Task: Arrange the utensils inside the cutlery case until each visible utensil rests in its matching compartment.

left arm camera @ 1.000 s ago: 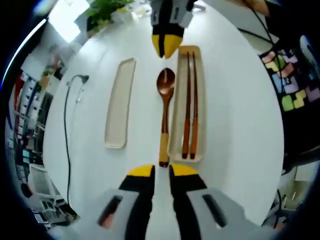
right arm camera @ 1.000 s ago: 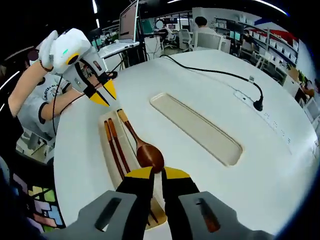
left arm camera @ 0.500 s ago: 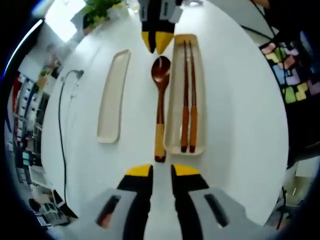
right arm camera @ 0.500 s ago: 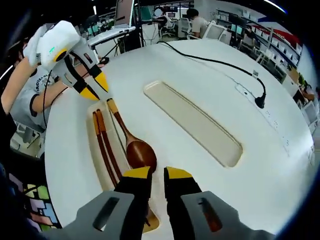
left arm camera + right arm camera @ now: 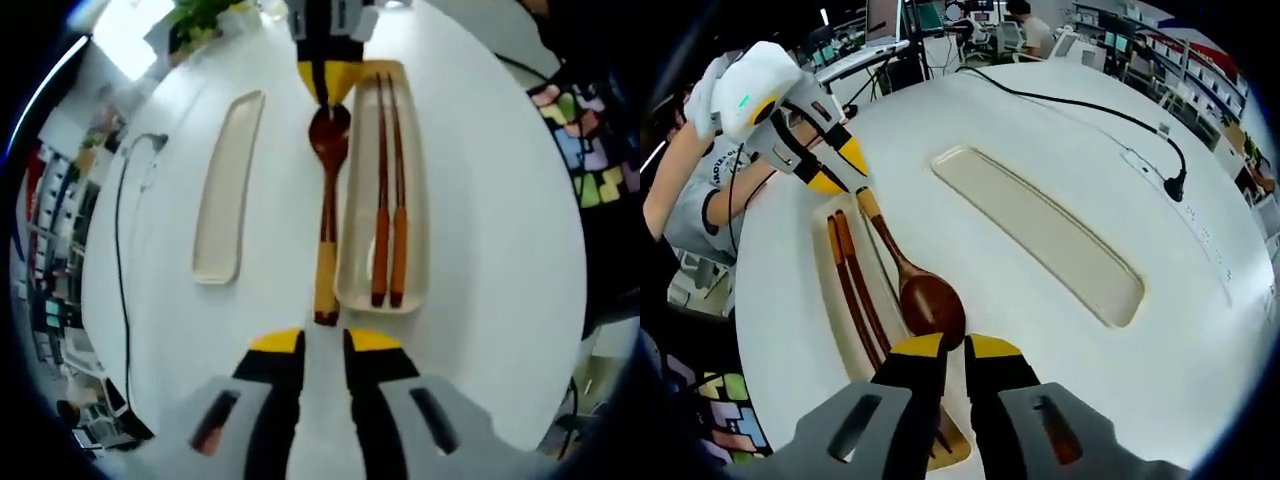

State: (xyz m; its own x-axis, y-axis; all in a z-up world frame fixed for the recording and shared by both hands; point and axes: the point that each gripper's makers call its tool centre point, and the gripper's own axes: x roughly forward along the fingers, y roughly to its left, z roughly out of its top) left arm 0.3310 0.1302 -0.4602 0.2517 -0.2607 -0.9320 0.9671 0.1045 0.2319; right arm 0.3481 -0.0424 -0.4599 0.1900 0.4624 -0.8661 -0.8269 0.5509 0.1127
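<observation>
on the white desk [image 5: 480, 260], an empty tray [image 5: 228, 190] lies left, the spoon [image 5: 327, 200] between it and the tray [image 5: 360, 270] holding chopsticks [image 5: 390, 200]. left gripper [image 5: 324, 345] jaws parted at the spoon handle; right gripper [image 5: 944, 350] jaws parted at its bowl. right gripper view shows a power cable [image 5: 1080, 100].

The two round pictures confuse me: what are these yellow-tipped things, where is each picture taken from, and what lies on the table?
They are hand-held grippers: a person carries one in each hand, and a fisheye camera rides on each. The left gripper view looks past the left gripper; the right gripper view looks past the right gripper. On the round white table a tray holds two chopsticks. Beside it a wooden spoon lies on the table, then an empty tray. Both grippers' fingers are slightly apart at the spoon's ends, holding nothing.
</observation>
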